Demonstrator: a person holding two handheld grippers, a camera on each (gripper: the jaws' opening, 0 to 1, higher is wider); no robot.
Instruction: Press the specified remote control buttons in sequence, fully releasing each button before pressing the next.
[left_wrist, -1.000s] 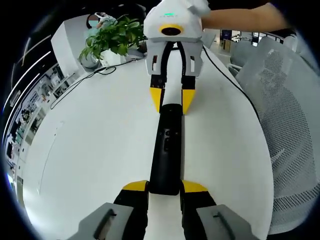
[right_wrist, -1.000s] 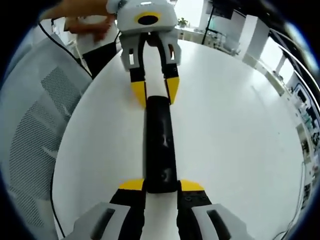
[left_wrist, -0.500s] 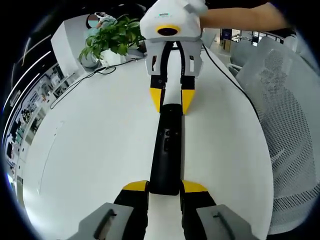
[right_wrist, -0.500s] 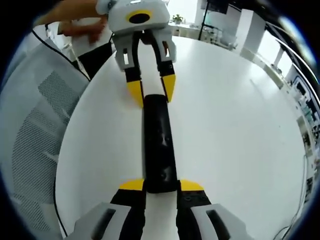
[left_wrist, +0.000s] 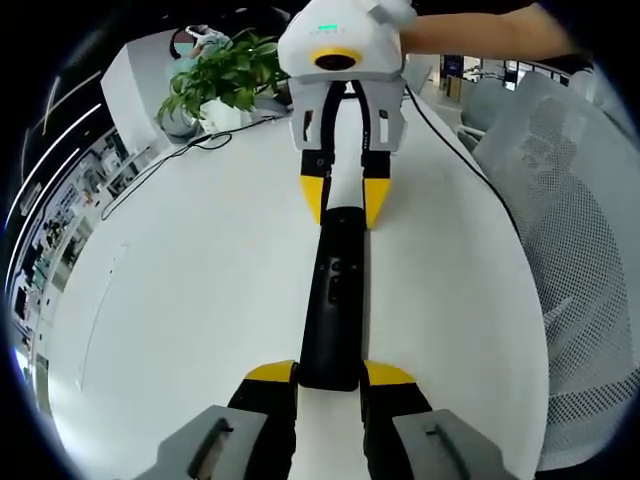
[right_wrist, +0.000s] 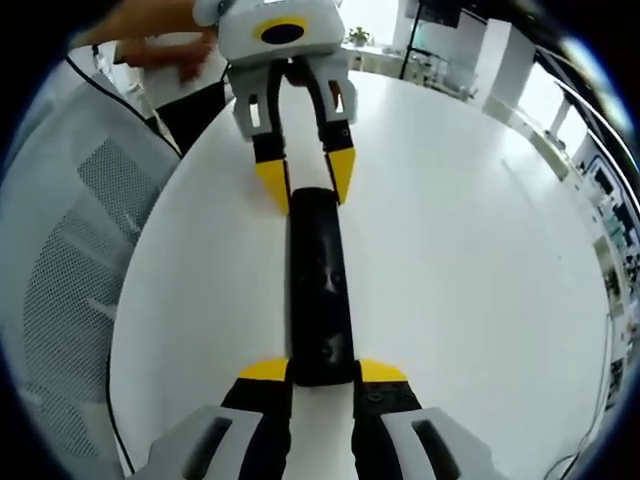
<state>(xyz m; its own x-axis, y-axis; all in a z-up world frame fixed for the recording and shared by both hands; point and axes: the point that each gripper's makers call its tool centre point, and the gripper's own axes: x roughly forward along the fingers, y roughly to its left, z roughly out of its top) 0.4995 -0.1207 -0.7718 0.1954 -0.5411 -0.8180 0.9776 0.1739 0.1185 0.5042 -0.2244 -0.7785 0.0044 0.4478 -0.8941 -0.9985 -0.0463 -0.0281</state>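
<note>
Left gripper view: one black remote (left_wrist: 333, 300) lies flat on the white table (left_wrist: 180, 300), its near end clamped between the left gripper (left_wrist: 330, 375) jaws, its far end between the yellow tips of the right gripper (left_wrist: 343, 200), which look closed on it too. To press well, I'd keep one end pinned, free the other gripper, come straight down on the target button with one tip, then lift fully clear before the next. Count: one remote, two grippers, one plant (left_wrist: 225, 75), one mesh chair (left_wrist: 570, 200), one cable (left_wrist: 460, 160).
</note>
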